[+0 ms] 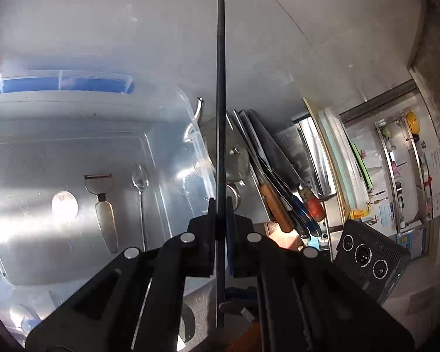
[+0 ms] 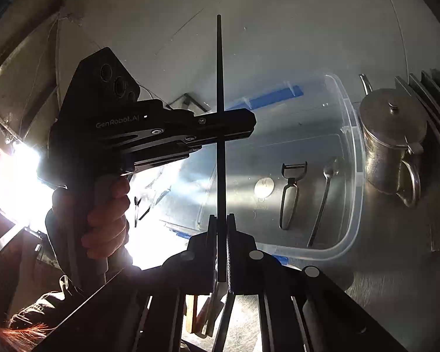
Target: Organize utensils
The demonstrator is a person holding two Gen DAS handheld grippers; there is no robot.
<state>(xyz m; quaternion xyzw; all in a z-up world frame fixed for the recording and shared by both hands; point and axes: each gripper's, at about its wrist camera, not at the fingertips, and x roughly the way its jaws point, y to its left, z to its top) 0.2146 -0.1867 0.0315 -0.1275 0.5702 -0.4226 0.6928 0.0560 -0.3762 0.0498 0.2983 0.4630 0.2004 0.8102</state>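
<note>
With each gripper (image 1: 221,205) (image 2: 221,220) clamped on a black chopstick (image 1: 221,102) (image 2: 220,152), I'd lower both flat into the clear bin (image 2: 349,152) beside the spoon (image 2: 322,202).

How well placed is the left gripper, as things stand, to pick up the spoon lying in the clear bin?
Probably not yet. The left gripper is shut on a black chopstick. The bin is open-topped and the spoon lies uncovered beside the peeler, so the path looks free.

A black chopstick (image 1: 221,102) crosses a clear tub (image 1: 173,111) with blue handles, beside orange, blue and red knife handles (image 1: 296,208) at right.
</note>
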